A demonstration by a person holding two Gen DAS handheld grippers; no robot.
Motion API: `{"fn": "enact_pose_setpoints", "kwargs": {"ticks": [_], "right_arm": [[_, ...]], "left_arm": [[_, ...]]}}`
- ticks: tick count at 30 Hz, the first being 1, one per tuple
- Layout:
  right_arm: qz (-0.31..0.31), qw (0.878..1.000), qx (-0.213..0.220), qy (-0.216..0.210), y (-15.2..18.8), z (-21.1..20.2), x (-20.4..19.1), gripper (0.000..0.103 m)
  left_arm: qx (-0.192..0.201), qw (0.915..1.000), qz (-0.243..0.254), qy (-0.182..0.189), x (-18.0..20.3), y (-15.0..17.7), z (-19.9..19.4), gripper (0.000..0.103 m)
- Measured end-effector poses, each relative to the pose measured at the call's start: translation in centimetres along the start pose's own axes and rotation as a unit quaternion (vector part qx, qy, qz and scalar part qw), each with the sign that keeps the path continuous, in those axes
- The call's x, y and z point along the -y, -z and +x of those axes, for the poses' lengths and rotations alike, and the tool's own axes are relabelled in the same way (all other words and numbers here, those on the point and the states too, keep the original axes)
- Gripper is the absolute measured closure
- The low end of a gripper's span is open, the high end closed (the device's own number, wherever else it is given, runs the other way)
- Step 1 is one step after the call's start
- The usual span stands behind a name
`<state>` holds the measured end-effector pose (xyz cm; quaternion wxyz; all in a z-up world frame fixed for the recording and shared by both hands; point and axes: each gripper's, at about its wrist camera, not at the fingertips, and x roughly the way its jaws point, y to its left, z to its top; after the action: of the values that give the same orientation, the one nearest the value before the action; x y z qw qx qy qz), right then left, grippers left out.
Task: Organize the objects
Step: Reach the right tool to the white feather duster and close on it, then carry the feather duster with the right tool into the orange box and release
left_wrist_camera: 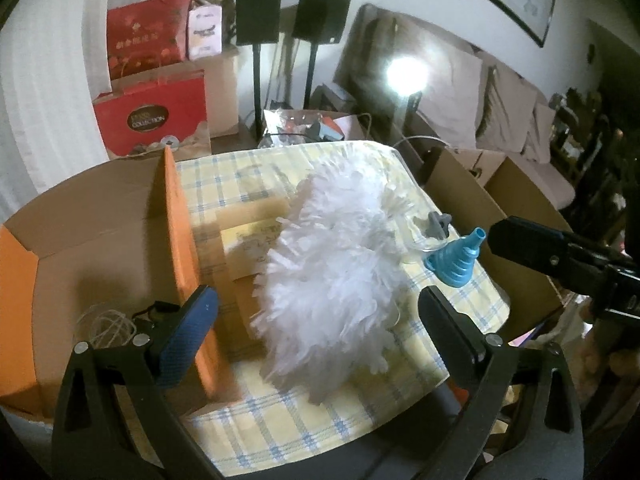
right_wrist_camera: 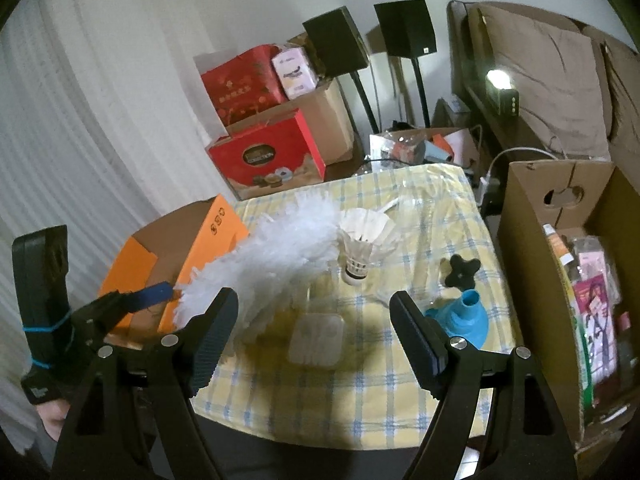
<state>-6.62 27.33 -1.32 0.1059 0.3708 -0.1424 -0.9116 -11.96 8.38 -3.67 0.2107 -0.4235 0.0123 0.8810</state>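
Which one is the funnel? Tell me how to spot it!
Find the table with the yellow checked cloth. Look to its right side, near the tall cardboard box. The funnel is the bright blue ridged cone beside a dark star-shaped knob; nothing else on the table is blue.

i see bare checked tablecloth [right_wrist_camera: 304, 408] at the near edge, open for my approach. the white duster [left_wrist_camera: 328, 264] fills the middle, the orange box [left_wrist_camera: 182, 240] walls off the left, and the blue funnel [right_wrist_camera: 460, 320] and black knob [right_wrist_camera: 462, 272] crowd the right.
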Motion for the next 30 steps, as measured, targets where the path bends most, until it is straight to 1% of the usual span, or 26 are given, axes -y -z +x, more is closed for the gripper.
{"fn": "enact_pose_setpoints", "kwargs": {"ticks": [4, 6, 7, 9, 10, 11, 12, 14, 16, 21, 24, 25, 26, 27, 29, 30], "right_arm": [[0.013, 1.000, -0.012, -0.021, -0.6, 1.8, 0.1, 0.023], [0.019, 0.999, -0.019, -0.031, -0.9, 2.8, 0.0, 0.024], [0.022, 0.999, -0.025, -0.036, -1.0, 3.5, -0.2, 0.024], [0.024, 0.998, -0.032, -0.043, -1.3, 4.5, -0.4, 0.027], [0.026, 0.998, -0.036, -0.046, -1.3, 5.1, -0.6, 0.028], [0.027, 0.998, -0.041, -0.047, -1.4, 5.8, -0.9, 0.032], [0.028, 0.997, -0.045, -0.049, -1.3, 6.3, -1.1, 0.040], [0.030, 0.996, -0.057, -0.058, -1.3, 7.5, -1.5, 0.049], [0.036, 0.995, -0.064, -0.068, -1.2, 8.2, -1.7, 0.049], [0.059, 0.991, -0.079, -0.089, -1.0, 9.6, -2.0, 0.049], [0.068, 0.990, -0.080, -0.092, -1.1, 10.0, -2.0, 0.049], [0.072, 0.990, -0.080, -0.093, -1.1, 10.1, -1.9, 0.051], [0.072, 0.990, -0.080, -0.092, -1.1, 10.1, -1.8, 0.059], [0.070, 0.991, -0.078, -0.087, -1.1, 10.0, -1.8, 0.071], [0.065, 0.993, -0.069, -0.076, -1.2, 9.7, -1.8, 0.083], [0.066, 0.993, -0.066, -0.077, -1.2, 9.7, -1.7, 0.085]], "left_arm": [[-0.004, 1.0000, -0.001, -0.007, -0.1, -0.1, 0.8, 0.016], [-0.008, 0.9999, -0.005, -0.007, -0.3, -0.1, 1.1, 0.025], [-0.010, 0.9999, -0.007, -0.006, -0.4, -0.2, 1.3, 0.027], [-0.015, 0.9998, -0.009, -0.003, -0.6, -0.2, 1.7, 0.037], [-0.018, 0.9998, -0.010, -0.001, -0.6, -0.2, 1.9, 0.039], [-0.020, 0.9997, -0.011, 0.000, -0.7, -0.1, 2.1, 0.045], [-0.024, 0.9996, -0.012, 0.003, -0.8, -0.1, 2.2, 0.048], [-0.029, 0.9995, -0.012, 0.010, -0.8, -0.1, 2.5, 0.058], [-0.030, 0.9994, -0.009, 0.014, -0.7, -0.1, 2.6, 0.063], [-0.027, 0.9995, -0.003, 0.017, -0.7, -0.1, 2.6, 0.080], [-0.019, 0.9996, -0.003, 0.020, -0.8, -0.1, 2.3, 0.087], [-0.016, 0.9996, -0.004, 0.023, -0.9, -0.1, 2.3, 0.088], [-0.013, 0.9996, -0.005, 0.025, -0.9, -0.1, 2.1, 0.090], [-0.009, 0.9997, -0.004, 0.024, -0.9, 0.0, 2.0, 0.091], [0.002, 0.9996, -0.003, 0.026, -0.9, -0.1, 1.7, 0.093], [0.012, 0.9994, -0.004, 0.031, -0.9, -0.1, 1.3, 0.094]]}}
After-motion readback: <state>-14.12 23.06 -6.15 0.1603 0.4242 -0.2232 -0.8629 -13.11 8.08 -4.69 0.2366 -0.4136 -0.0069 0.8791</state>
